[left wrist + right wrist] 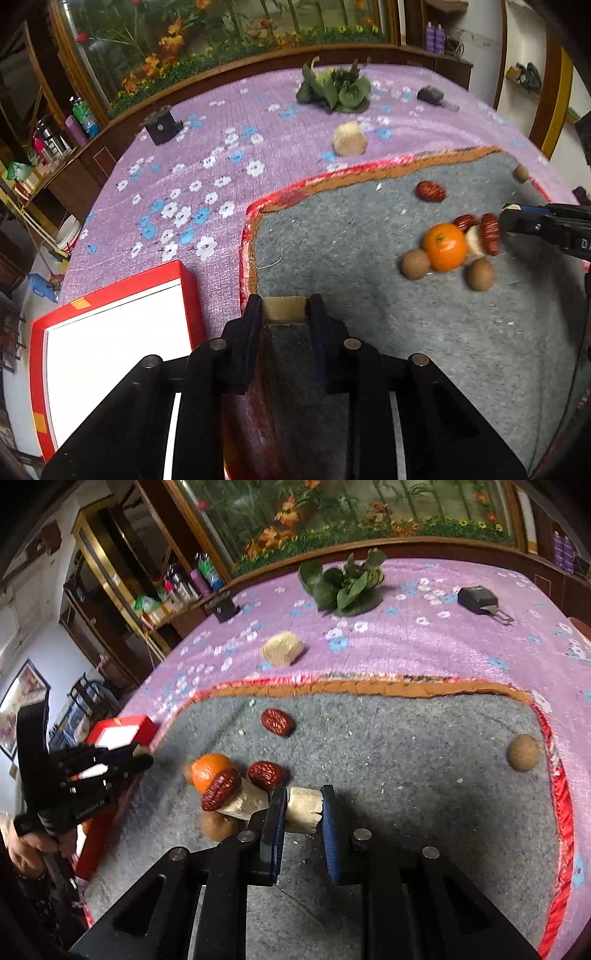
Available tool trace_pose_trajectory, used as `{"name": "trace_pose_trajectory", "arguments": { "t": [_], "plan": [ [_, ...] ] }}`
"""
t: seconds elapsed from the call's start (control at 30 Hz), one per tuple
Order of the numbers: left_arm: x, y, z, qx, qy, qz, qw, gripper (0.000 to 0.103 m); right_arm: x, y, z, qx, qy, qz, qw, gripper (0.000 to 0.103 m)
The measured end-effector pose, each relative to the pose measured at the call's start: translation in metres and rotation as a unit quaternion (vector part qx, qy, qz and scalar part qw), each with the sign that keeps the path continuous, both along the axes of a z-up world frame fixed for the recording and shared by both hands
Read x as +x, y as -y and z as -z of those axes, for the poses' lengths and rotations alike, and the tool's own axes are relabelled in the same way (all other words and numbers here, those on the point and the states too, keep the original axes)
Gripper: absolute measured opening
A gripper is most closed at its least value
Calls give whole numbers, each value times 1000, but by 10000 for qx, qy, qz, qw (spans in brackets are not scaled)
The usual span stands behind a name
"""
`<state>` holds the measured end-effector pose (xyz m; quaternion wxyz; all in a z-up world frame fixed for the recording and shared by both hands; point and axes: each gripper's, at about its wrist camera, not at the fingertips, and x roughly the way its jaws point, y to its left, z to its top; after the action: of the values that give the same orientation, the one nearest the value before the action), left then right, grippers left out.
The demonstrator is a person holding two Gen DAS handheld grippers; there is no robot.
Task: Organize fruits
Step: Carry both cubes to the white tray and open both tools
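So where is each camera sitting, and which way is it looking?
Left wrist: on the left gripper, shut on a tan block, looking across the grey mat at the red box; the right gripper shows.
Right wrist: on the right gripper, shut on a pale stick; the left gripper and a hand show.
Shared: orange, leafy greens.

A purple floral cloth [207, 173] covers the table, with a grey felt mat [406, 746] edged in red and orange at its near side. Beyond the far edge stands a wood-framed glass panel [221, 33] painted with orange flowers; cluttered wooden shelves [110, 590] line the left wall.
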<state>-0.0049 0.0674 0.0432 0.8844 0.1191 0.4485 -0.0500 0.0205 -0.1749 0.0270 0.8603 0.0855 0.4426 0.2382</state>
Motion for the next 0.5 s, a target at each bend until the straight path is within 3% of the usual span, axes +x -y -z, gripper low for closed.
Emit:
{"name": "trace_pose_trajectory", "arguments": {
  "t": [0.13,0.27,0.5],
  "plan": [
    [-31,-2,-23,-135,426,7,9990,22,-14,1,-16,361,269,51,9990,19],
    [-65,-21,-41,-176,798,-170,9965,23,-27,-23,-33,607,451,-283,9967,18],
    [-111,-84,-38,-59,894,-924,9917,23,-45,-128,-47,678,418,-1322,9880,18]
  ]
}}
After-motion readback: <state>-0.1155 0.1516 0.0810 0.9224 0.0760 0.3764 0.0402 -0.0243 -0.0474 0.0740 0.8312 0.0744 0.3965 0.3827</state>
